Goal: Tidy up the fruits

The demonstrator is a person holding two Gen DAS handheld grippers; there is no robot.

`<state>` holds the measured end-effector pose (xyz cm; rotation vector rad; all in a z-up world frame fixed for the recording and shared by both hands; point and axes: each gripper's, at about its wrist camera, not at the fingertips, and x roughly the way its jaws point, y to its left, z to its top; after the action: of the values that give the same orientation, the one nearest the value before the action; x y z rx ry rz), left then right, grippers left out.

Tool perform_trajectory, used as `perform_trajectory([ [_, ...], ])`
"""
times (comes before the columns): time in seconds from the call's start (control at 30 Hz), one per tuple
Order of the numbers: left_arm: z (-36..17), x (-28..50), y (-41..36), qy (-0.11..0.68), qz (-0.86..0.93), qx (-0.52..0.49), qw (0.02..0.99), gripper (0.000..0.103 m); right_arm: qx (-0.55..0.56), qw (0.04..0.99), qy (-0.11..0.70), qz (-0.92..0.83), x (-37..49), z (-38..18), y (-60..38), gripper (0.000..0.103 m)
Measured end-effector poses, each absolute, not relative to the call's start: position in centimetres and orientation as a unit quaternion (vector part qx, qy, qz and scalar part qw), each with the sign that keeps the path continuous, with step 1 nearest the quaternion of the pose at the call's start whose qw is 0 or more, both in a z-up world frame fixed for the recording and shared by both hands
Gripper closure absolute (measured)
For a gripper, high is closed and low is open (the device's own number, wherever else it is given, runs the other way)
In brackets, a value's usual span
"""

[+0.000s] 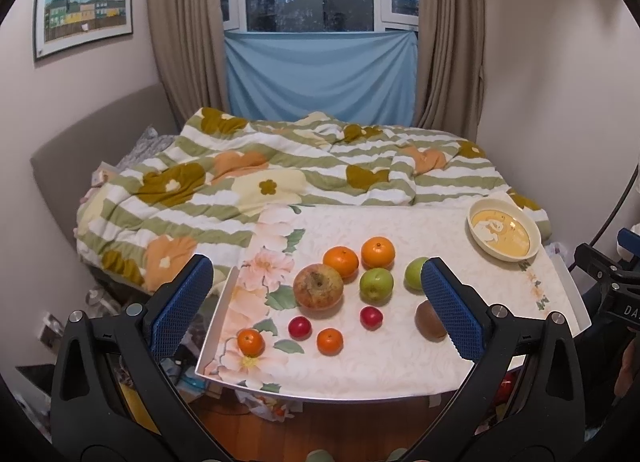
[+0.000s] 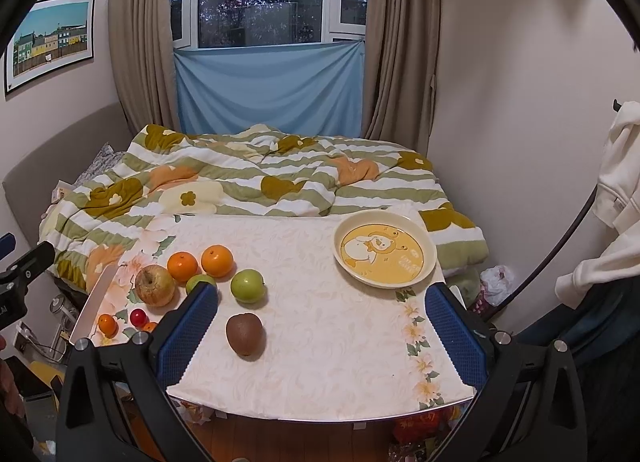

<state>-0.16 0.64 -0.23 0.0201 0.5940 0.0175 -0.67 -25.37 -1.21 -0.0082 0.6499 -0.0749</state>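
Fruit lies on a floral-cloth table (image 1: 400, 366): a big reddish apple (image 1: 318, 286), two large oranges (image 1: 341, 261) (image 1: 378, 252), two green apples (image 1: 376, 285) (image 1: 415, 272), a brown kiwi (image 1: 429, 321) (image 2: 245, 333), two small red fruits (image 1: 299, 327) (image 1: 371, 317) and two small tangerines (image 1: 251, 342) (image 1: 330, 341). A cream plate with a yellow duck picture (image 1: 504, 235) (image 2: 385, 253) stands empty at the far right. My left gripper (image 1: 318, 312) is open above the table's near edge. My right gripper (image 2: 320, 336) is open, with the kiwi between its fingers' span.
A bed with a flowered striped quilt (image 1: 280, 174) lies right behind the table. Walls stand left and right. Clutter sits on the floor under and beside the table (image 1: 264, 406). The right gripper's body shows at the left wrist view's right edge (image 1: 612, 286).
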Motion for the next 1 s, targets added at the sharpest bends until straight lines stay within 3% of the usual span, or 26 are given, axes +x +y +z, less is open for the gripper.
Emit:
perform_trajectory([
  [1.0, -0.1, -0.5, 0.8, 0.292, 0.012, 0.013, 0.956, 0.000, -0.006, 0.948, 0.316, -0.024, -1.5, -1.0, -24.2, 0.000],
])
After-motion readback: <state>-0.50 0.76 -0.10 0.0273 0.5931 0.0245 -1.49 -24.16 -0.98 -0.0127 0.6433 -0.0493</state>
